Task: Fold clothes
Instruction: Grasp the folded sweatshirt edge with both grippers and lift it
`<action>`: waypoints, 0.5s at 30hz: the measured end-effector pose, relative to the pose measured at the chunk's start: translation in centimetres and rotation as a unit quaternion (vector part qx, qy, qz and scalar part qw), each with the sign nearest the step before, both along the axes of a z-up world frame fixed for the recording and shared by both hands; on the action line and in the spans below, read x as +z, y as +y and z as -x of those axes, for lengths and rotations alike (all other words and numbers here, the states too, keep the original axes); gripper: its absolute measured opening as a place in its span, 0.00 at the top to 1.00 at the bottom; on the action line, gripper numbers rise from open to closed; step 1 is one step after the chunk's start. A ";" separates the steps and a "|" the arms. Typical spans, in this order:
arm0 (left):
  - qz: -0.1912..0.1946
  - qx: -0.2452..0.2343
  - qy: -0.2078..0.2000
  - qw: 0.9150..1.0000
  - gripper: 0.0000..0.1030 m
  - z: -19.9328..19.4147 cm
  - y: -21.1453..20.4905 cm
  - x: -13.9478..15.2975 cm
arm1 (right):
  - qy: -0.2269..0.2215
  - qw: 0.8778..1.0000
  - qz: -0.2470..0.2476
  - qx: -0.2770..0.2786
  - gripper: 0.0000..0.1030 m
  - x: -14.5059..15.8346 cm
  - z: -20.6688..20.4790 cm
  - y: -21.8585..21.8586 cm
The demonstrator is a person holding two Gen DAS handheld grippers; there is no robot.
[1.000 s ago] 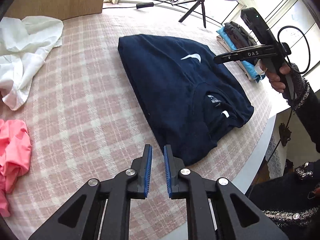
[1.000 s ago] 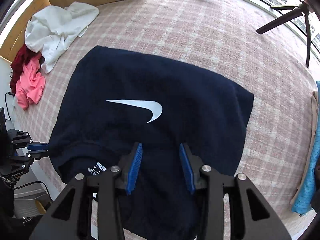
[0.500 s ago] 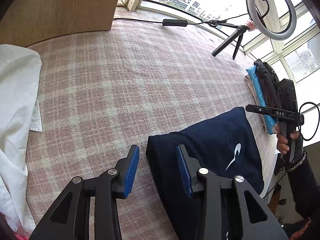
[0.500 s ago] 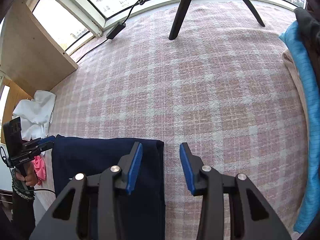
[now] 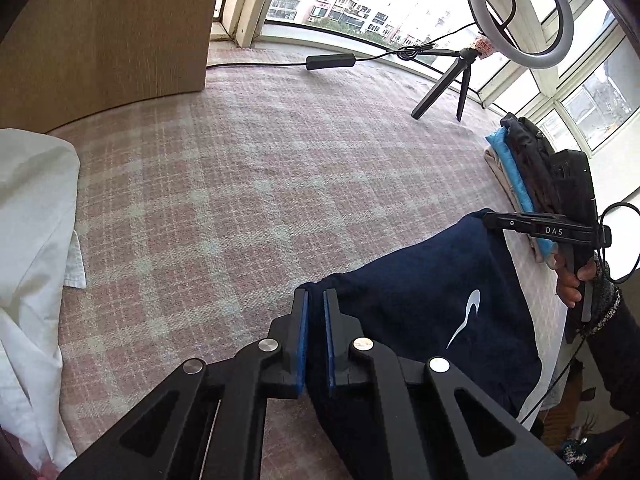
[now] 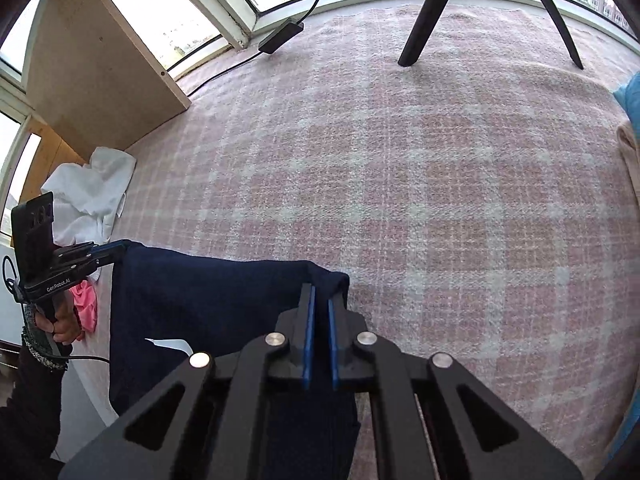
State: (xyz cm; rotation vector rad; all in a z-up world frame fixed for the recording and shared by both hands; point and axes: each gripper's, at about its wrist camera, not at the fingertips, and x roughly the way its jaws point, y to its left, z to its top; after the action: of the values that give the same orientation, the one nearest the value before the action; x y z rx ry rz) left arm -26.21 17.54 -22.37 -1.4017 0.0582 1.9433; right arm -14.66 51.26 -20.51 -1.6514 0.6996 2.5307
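A navy shirt (image 5: 420, 300) with a white swoosh lies on the pink plaid tablecloth (image 5: 240, 180). In the left wrist view my left gripper (image 5: 314, 300) has its jaws closing tight on the shirt's far left corner, and the blue pads press the cloth. My right gripper (image 6: 319, 296) is closing the same way on the other far corner of the shirt (image 6: 200, 300). Each gripper also shows in the other's view: the right gripper (image 5: 490, 216) at the right, the left gripper (image 6: 120, 249) at the left. The edge between them is slightly raised.
A crumpled white garment (image 5: 32, 240) lies at the left, with a pink garment (image 6: 86, 304) near it. A stack of folded clothes (image 5: 516, 168) sits at the right. A ring light tripod (image 5: 460, 76) and a cable stand at the back by the window, and a wooden panel (image 5: 100, 40) at the back left.
Both grippers moved from the collar end to the shirt's far edge. They stood open around the corners half a second ago and now pinch them. The edge has lifted a little.
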 end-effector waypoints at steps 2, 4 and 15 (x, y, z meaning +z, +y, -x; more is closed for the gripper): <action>0.029 0.017 -0.013 0.999 1.00 0.7 -0.3 -1.4 | -0.011 1.000 0.001 -0.019 0.95 -1.1 0.2 0.7; 0.047 0.051 -0.019 0.997 1.00 1.6 -1.2 -1.9 | -0.021 0.999 -0.015 -0.023 0.96 -1.7 0.5 0.6; 0.005 0.006 0.005 1.000 0.80 0.4 0.8 1.7 | 0.007 0.989 -0.142 -0.039 0.71 3.5 0.6 -0.9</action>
State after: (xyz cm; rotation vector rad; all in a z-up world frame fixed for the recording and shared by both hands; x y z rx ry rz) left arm -26.60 18.36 -20.71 -1.4029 0.0650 1.9618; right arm -15.29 50.35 -17.01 -1.4830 0.3739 2.4512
